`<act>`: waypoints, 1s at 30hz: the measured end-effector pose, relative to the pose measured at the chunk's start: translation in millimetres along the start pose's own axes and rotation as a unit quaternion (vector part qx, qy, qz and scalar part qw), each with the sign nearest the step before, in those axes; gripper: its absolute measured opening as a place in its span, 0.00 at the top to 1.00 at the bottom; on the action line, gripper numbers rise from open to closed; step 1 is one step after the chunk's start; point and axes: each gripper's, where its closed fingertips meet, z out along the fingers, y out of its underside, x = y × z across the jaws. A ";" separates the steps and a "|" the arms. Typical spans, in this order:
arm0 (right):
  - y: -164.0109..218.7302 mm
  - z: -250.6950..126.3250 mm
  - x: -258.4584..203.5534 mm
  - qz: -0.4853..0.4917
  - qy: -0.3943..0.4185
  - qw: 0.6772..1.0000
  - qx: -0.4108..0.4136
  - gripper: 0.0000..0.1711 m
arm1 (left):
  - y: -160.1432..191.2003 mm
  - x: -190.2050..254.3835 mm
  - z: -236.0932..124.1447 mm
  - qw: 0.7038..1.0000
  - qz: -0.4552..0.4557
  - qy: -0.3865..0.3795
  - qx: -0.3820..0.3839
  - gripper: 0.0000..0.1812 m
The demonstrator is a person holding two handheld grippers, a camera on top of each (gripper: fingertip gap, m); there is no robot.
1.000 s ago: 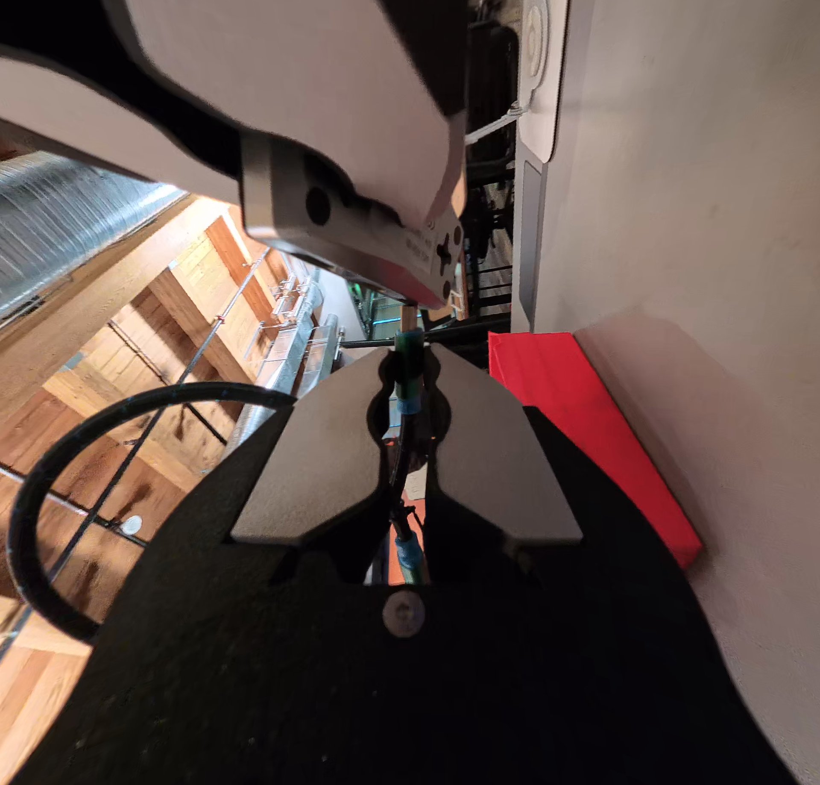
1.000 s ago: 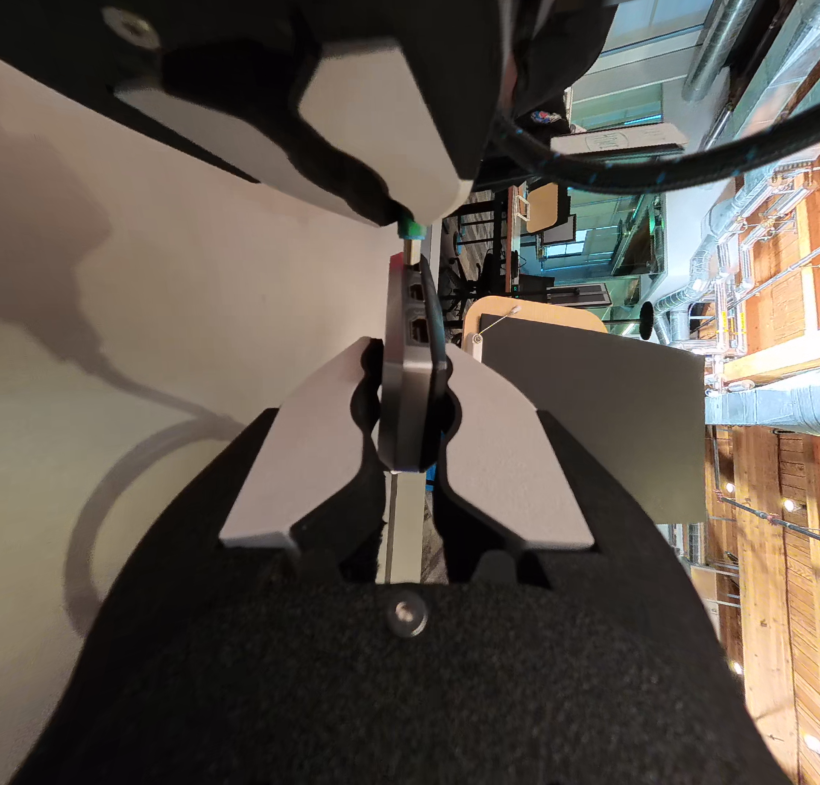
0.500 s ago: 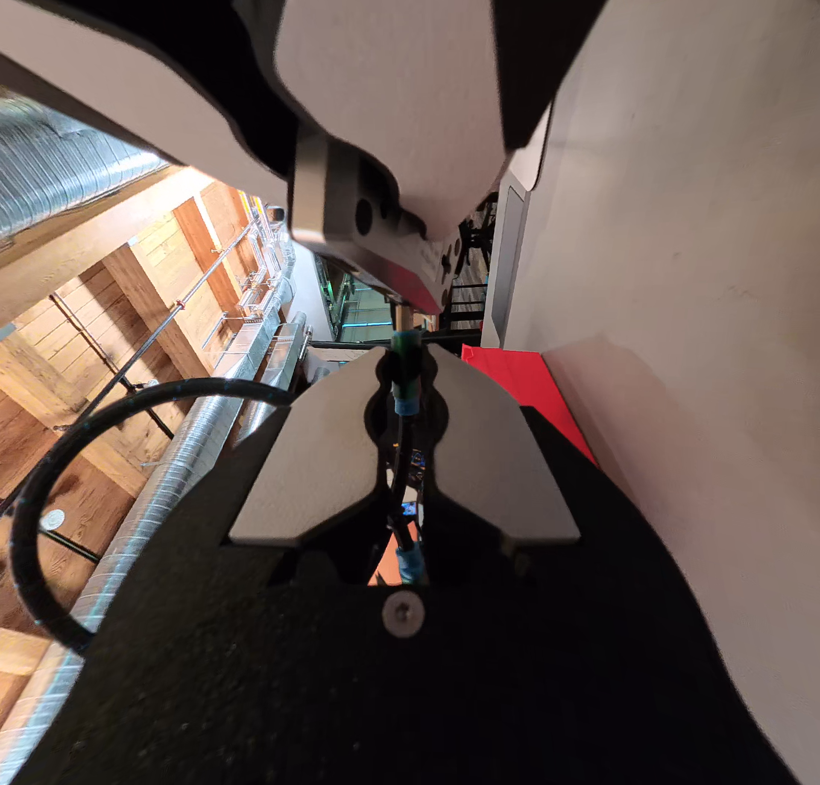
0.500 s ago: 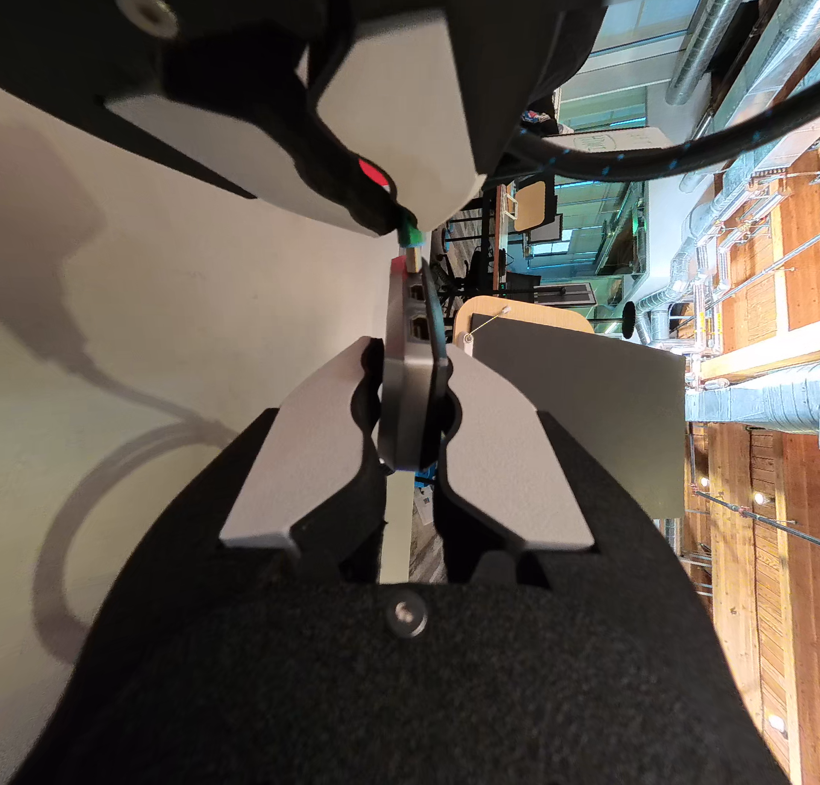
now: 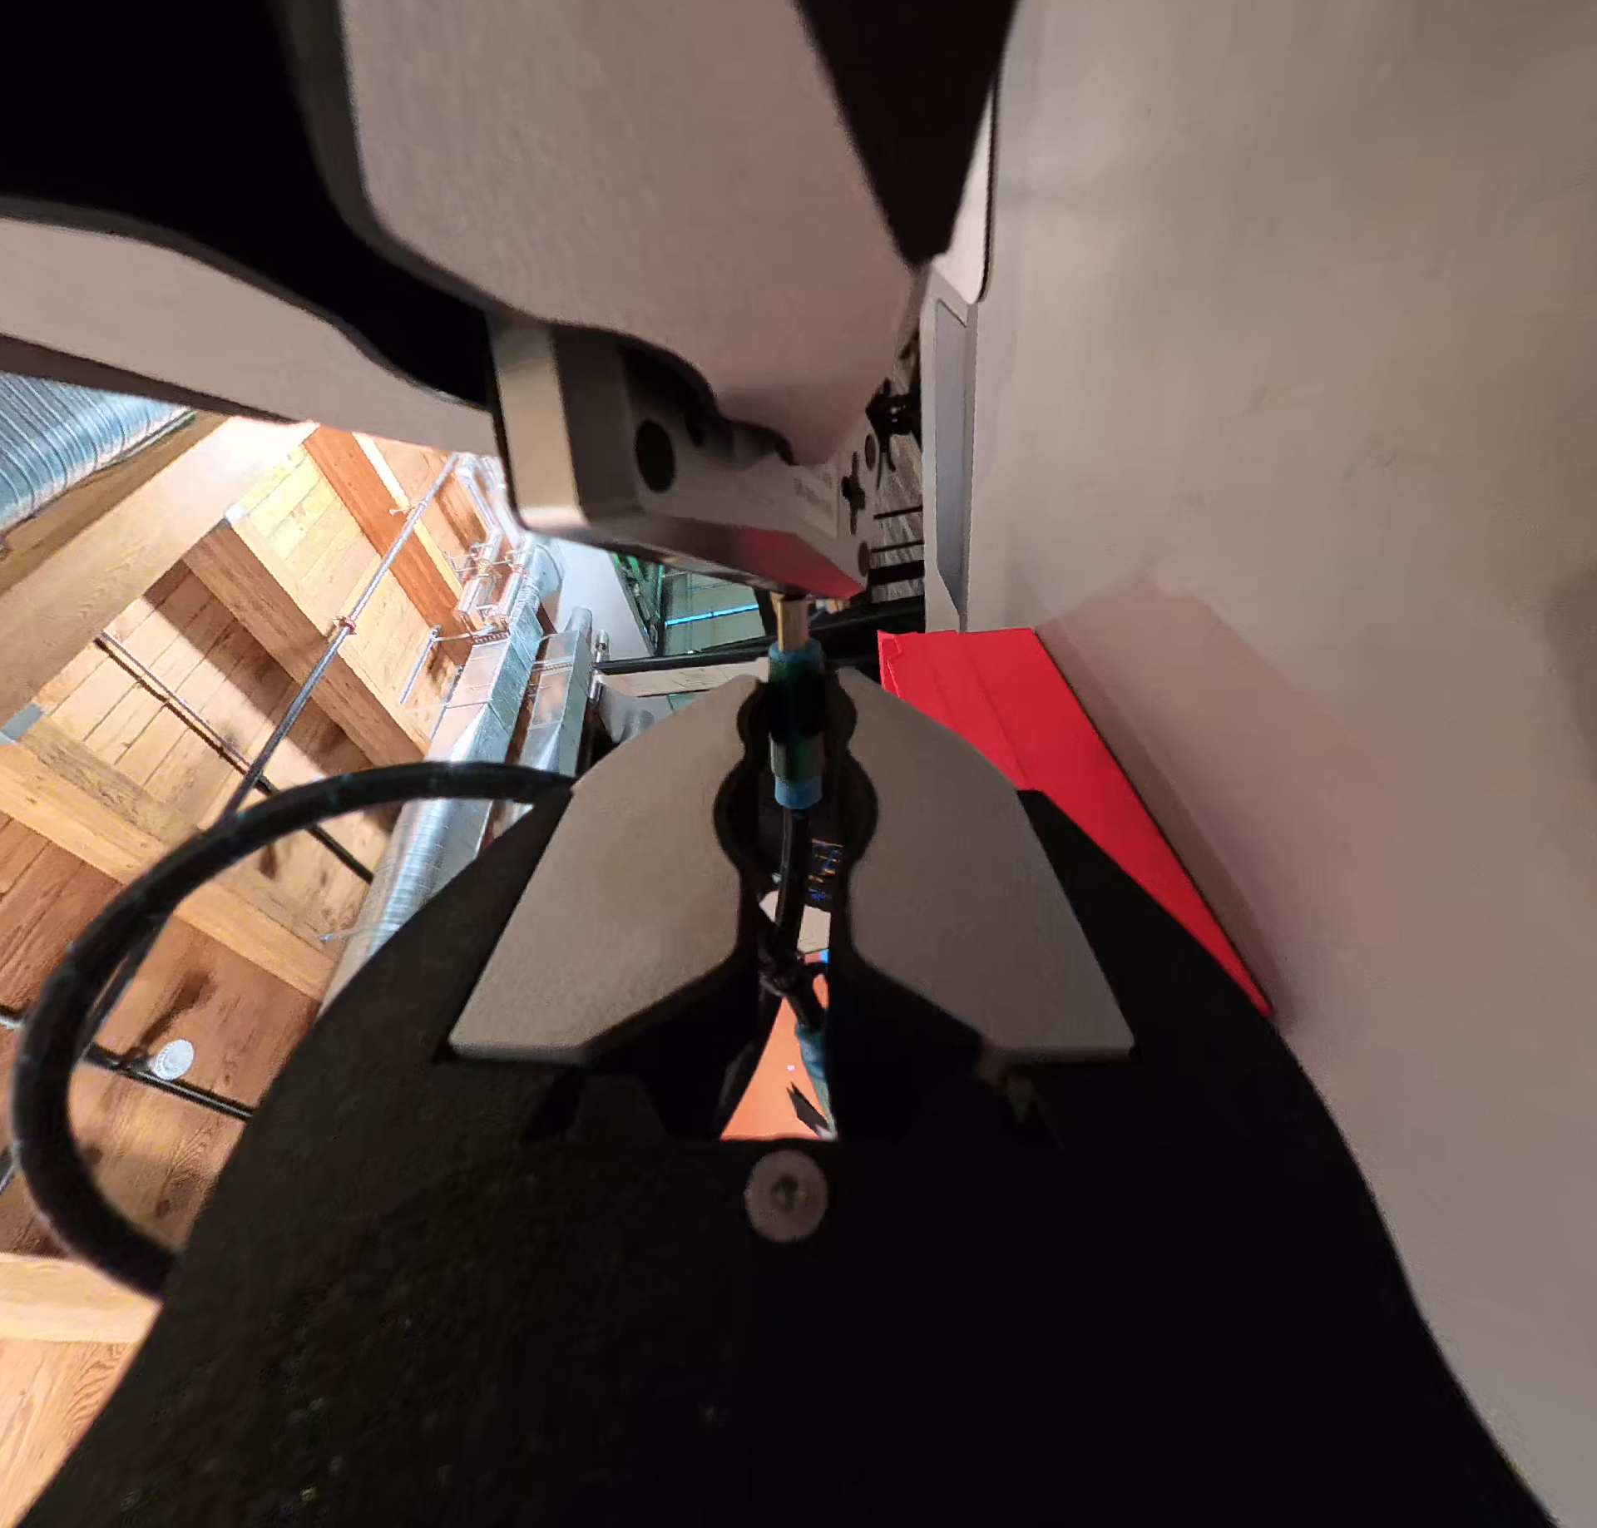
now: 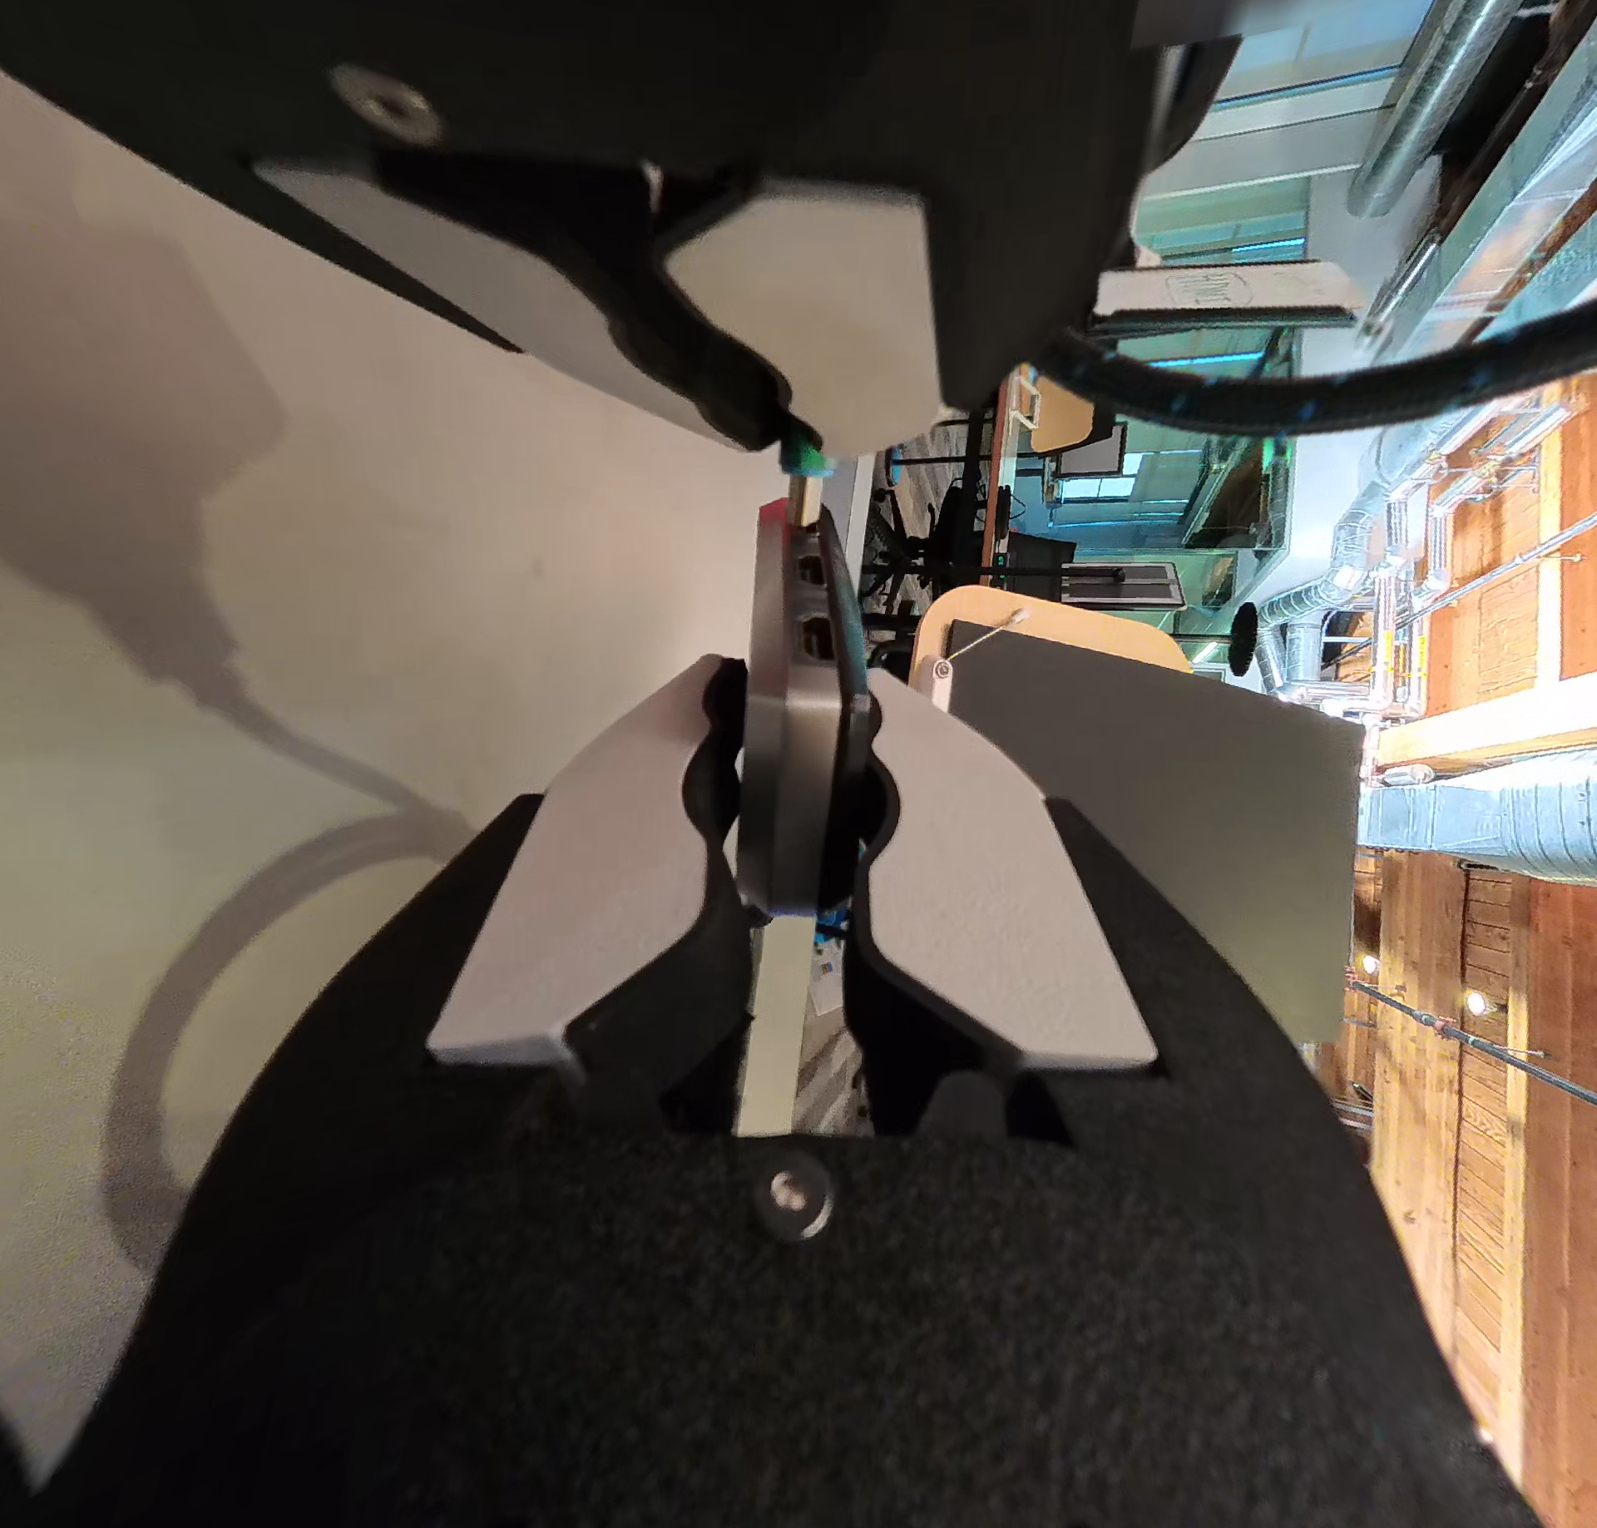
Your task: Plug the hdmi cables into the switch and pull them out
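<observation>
My left gripper point(image 5: 797, 691) is shut on the HDMI plug point(image 5: 795, 722), which has a green and blue collar. Its black cable point(image 5: 130, 925) loops off to the left. The plug's metal tip point(image 5: 788, 622) meets the end of the grey switch point(image 5: 691, 493). My right gripper point(image 6: 799, 683) is shut on the switch point(image 6: 791, 761) and holds it edge-on. Two empty ports point(image 6: 812, 605) show on its side. In the right wrist view the plug point(image 6: 802, 456) sits at the switch's far end, held by the left gripper's fingers point(image 6: 821, 346). How deep the tip sits is hidden.
A white table top point(image 5: 1296, 536) fills one side of both views. A red flat object point(image 5: 1037, 778) lies on it near the left gripper. A grey board with a wooden frame point(image 6: 1123, 778) stands behind the switch. The black cable point(image 6: 1296, 398) arcs past the left gripper.
Both grippers have shifted and tilted slightly together. The plug tip and the switch stay end to end, and both grips are unchanged.
</observation>
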 end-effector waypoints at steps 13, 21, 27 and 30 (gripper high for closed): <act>18.6 -14.4 27.4 0.092 -0.002 0.995 0.040 0.87 | -6.8 139.5 -18.2 0.960 -0.079 0.263 0.048 0.94; 14.8 -8.4 17.4 0.060 -0.009 0.998 0.030 0.87 | -23.6 143.9 -46.1 0.897 -0.227 0.361 0.114 0.81; 23.1 -10.2 22.5 0.073 -0.006 0.997 0.028 0.87 | -16.7 94.6 -83.8 0.718 -0.460 0.473 0.223 0.74; 24.9 -11.9 24.9 0.081 -0.006 0.996 0.031 0.87 | 13.3 78.5 -75.7 0.637 -0.531 0.500 0.251 0.73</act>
